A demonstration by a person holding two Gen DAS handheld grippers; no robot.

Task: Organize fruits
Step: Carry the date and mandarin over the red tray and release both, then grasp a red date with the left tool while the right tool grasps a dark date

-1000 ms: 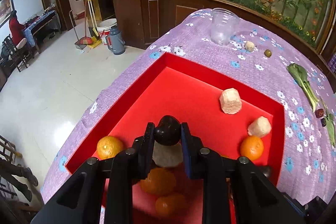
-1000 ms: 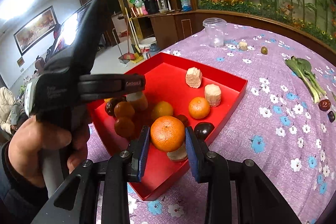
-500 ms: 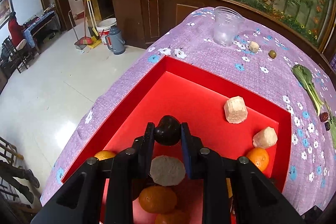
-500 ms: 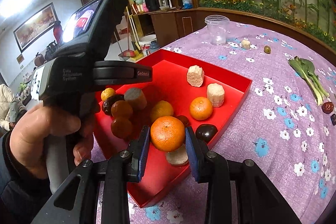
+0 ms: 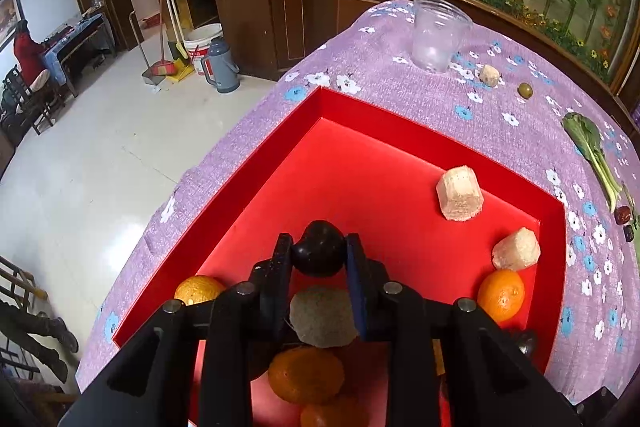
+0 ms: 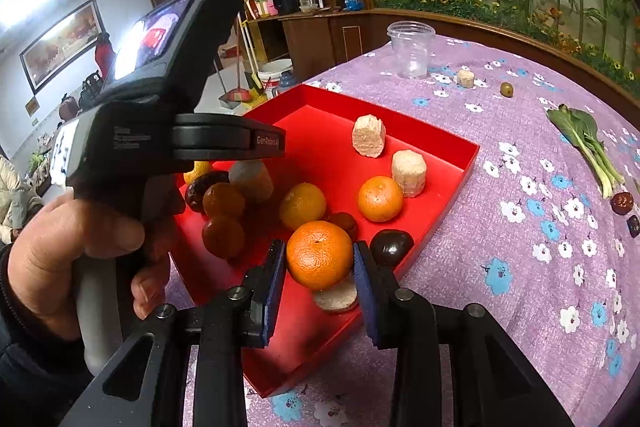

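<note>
While both hand-held grippers carry fruit above the red tray (image 6: 448,179), we treat placement as the step in hand. Left hand-held gripper (image 5: 319,259) grips a dark plum (image 5: 318,253) between its pads, over the open middle of the tray floor. Right hand-held gripper (image 6: 320,263) pinches an orange (image 6: 319,254), poised above the tray's near corner, where a pale round slice (image 6: 336,297) and another dark plum (image 6: 391,247) lie just beneath.

We judge grouping by kind as the aim: oranges toward the loose orange (image 6: 380,198), plums together, pale chunks (image 6: 409,173) kept apart. We lower each fruit until it touches the floor before opening, since round fruit rolls. We set the orange beside, not on, the slice. We work one hand at a time, as the left unit crowds the pile on the tray's left
</note>
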